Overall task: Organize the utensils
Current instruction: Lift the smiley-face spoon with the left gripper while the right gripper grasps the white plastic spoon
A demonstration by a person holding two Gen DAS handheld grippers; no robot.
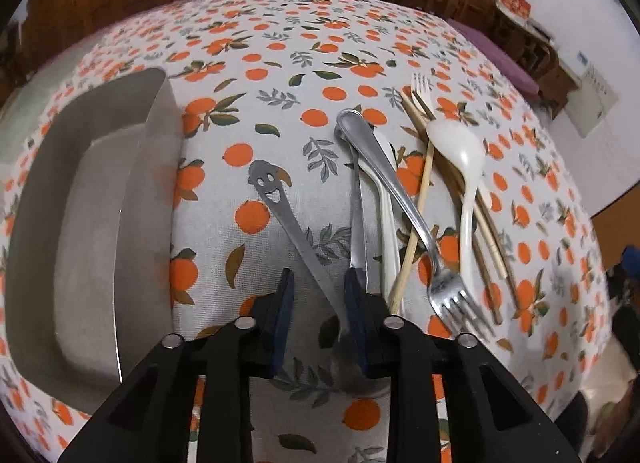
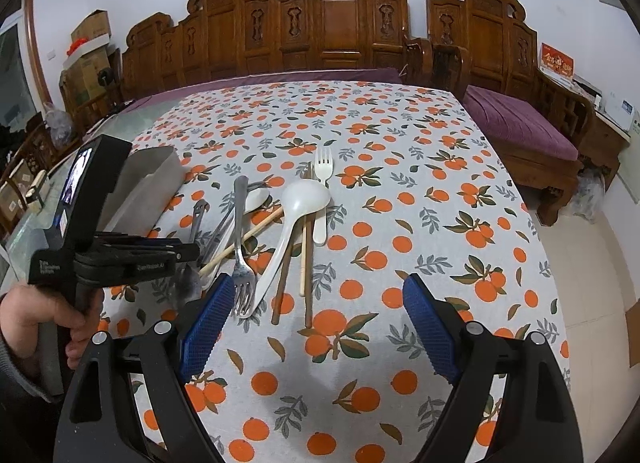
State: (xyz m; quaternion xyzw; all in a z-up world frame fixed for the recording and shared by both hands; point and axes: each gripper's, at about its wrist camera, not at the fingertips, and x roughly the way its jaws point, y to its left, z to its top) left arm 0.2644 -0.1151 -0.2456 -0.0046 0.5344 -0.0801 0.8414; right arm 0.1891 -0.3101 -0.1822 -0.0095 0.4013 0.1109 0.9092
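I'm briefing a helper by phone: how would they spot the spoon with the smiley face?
On the orange-print tablecloth, look between the grey tray and the utensil pile. The smiley spoon lies alone, steel, with a cut-out grinning face in its handle end.

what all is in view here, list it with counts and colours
tray: 1, grey, left of the pile
smiley spoon: 1, steel, between the left gripper's pads
steel fork: 1, silver, across the pile
white ladle: 1, over the chopsticks
white spoon: 1, under the steel fork
white fork: 1, far end of pile
chopsticks: several, tan and brown, count unclear
tablecloth: 1, white with oranges
left gripper: black, blue pads
right gripper: open, hovering
hand: 1, holding left gripper
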